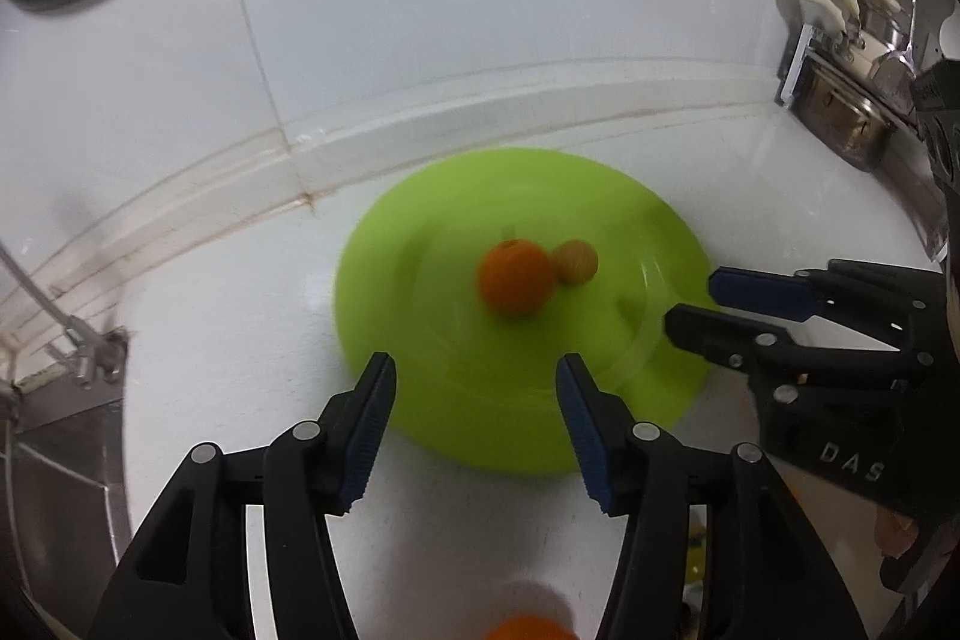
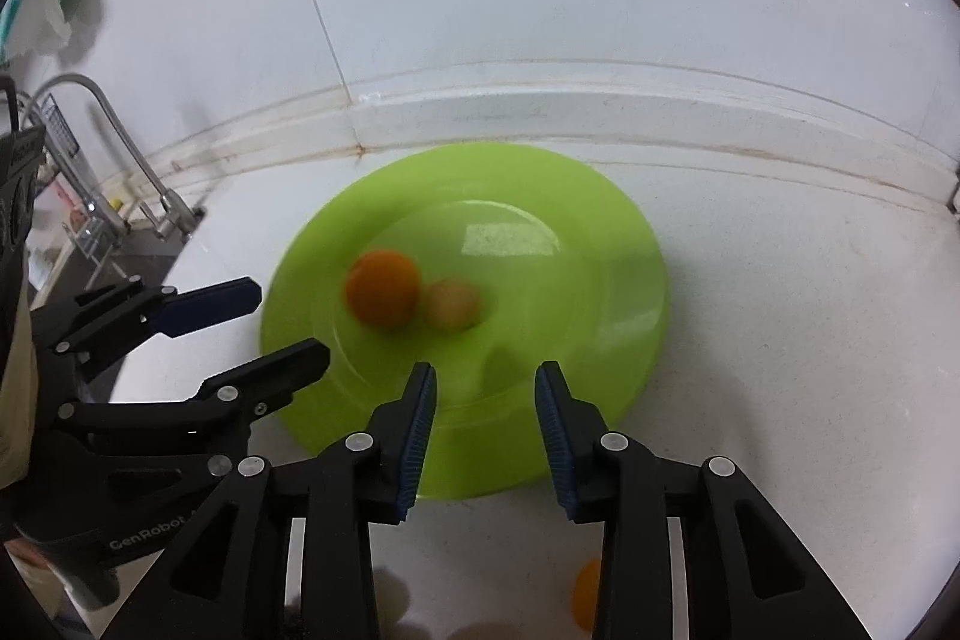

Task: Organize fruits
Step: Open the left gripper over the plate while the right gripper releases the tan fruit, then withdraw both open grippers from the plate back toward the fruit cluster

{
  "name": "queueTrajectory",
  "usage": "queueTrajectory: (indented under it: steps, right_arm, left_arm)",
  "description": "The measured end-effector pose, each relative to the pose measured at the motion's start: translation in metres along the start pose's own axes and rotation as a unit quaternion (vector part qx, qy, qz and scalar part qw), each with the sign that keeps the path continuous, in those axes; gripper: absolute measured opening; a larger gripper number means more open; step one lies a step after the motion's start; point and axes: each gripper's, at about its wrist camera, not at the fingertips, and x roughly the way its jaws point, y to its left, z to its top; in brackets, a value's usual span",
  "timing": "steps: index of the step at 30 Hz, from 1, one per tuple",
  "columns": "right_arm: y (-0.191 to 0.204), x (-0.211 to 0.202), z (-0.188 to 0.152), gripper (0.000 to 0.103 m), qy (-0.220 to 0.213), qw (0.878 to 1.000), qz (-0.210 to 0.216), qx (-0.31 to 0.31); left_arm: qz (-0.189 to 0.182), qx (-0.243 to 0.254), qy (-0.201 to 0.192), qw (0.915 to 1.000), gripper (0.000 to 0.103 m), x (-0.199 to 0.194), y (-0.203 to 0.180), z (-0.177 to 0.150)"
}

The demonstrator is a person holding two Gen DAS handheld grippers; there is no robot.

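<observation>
Bright, even light; motion-blurred green plate [image 2: 600, 232] with window glare, fisheye-bent dark corners.

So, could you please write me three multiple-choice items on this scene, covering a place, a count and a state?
1. Where does the round orange fruit lie?
A. on the lime-green round plate
B. in the sink
C. in a gripper

2. How many fruits lie on the plate?
A. one
B. two
C. four

3. How is the left gripper?
A. shut on fruit
B. open, holding nothing
C. out of view

Answers: 1 A, it rests mid-plate; 2 B, the orange fruit and a smaller tan round fruit beside it; 3 B, its blue-padded fingers stand apart with nothing between.
</observation>
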Motion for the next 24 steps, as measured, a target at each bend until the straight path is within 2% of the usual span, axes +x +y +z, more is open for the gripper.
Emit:
queueTrajectory:
  steps: [3,5,7,11,12,14,24]
  right_arm:
    - [0.003,-0.019,-0.004,0.036,-0.019,1.000,-0.009,-0.002]
    - [0.006,-0.030,-0.007,0.042,-0.031,0.999,-0.019,-0.008]
    - [0.010,-0.045,-0.011,0.045,-0.047,0.998,-0.030,-0.013]
    - [0.019,-0.069,-0.018,0.046,-0.069,0.997,-0.031,-0.016]
    - [0.021,-0.074,-0.020,0.051,-0.073,0.997,-0.033,-0.018]
    - [0.027,-0.086,-0.025,0.054,-0.084,0.995,-0.040,-0.024]
    - [0.052,-0.123,-0.049,0.054,-0.115,0.991,-0.048,-0.042]
  left_arm:
    - [0.009,-0.001,-0.018,0.9998,0.062,-0.020,0.000,-0.004]
    - [0.017,-0.001,-0.032,0.9993,0.064,-0.036,-0.001,-0.009]
    - [0.014,-0.006,-0.043,0.9989,0.069,-0.048,-0.001,-0.014]
    - [0.008,-0.024,-0.063,0.9977,0.072,-0.076,0.002,-0.024]
    - [0.008,-0.029,-0.068,0.9973,0.076,-0.081,0.004,-0.026]
    - [0.010,-0.034,-0.079,0.9962,0.077,-0.092,0.006,-0.030]
    - [0.024,-0.034,-0.097,0.9944,0.082,-0.126,0.005,-0.061]
